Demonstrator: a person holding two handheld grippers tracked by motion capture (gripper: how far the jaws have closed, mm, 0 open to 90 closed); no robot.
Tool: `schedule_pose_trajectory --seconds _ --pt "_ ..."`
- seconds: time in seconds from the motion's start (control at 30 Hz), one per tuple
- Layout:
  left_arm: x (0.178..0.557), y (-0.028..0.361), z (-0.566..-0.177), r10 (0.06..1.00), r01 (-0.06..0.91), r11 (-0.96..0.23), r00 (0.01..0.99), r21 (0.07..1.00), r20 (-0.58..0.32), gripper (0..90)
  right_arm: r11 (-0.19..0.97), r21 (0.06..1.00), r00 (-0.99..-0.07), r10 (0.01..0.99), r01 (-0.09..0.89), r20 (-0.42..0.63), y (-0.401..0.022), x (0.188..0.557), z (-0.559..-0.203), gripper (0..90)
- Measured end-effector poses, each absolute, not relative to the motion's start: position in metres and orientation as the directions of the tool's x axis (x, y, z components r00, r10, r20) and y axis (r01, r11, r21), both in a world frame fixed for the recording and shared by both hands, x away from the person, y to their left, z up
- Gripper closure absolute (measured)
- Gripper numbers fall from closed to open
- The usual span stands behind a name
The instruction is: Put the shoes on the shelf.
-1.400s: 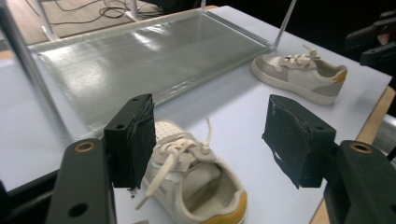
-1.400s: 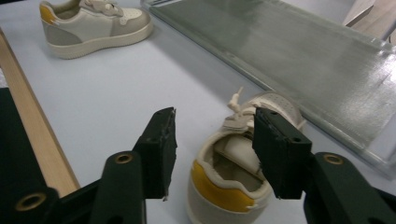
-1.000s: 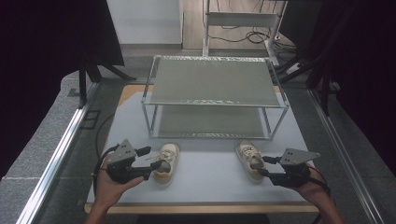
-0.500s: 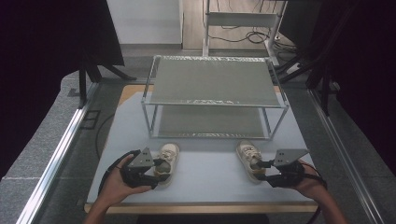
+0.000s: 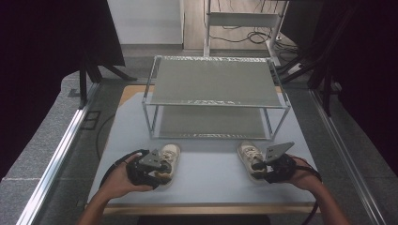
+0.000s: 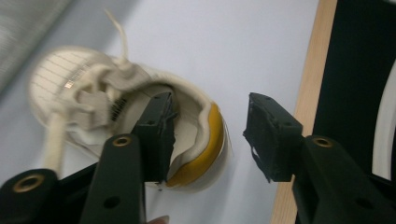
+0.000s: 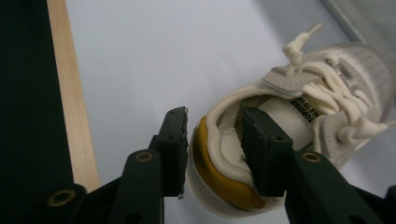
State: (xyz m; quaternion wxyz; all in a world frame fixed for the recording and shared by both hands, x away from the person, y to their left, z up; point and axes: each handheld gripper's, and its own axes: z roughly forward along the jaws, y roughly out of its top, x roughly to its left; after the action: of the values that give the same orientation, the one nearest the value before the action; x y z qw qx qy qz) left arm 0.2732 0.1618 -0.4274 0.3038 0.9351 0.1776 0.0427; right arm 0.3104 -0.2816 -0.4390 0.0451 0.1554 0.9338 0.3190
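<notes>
Table (image 5: 206,180): pale, wire rack (image 5: 216,89) behind.
Left gripper (image 6: 210,135): closing astride left shoe (image 6: 93,107) heel (gap outside).
Right gripper (image 7: 215,149): closing astride right shoe (image 7: 299,121) heel.

Grey carpet floor (image 5: 42,154), dark curtains (image 5: 42,33), cables on floor (image 5: 244,35) behind.

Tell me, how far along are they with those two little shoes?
Early. Done: each hand-held gripper has one jaw inside a shoe and one behind its heel. In hand: the left hand-held gripper has just been closing around the left shoe, its outer jaw not yet touching; the right hand-held gripper likewise on the right shoe. Left: lifting them, perhaps onto the bare rack.
</notes>
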Motion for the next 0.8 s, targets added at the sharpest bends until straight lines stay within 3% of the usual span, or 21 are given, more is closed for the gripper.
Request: schedule_pose_trajectory --seconds 0.3,0.8 --pt "0.285 0.157 -0.438 0.321 0.299 -0.791 0.946 0.534 -0.054 60.7 0.774 0.571 -0.959 0.269 0.273 0.093 -0.276 0.321 -0.447 69.0" --pt "0.294 0.148 -0.448 0.242 0.26 -0.835 0.965 0.484 -0.101 68.4 0.781 0.556 -0.958 0.257 0.283 0.127 -0.275 0.326 -0.45 70.6"
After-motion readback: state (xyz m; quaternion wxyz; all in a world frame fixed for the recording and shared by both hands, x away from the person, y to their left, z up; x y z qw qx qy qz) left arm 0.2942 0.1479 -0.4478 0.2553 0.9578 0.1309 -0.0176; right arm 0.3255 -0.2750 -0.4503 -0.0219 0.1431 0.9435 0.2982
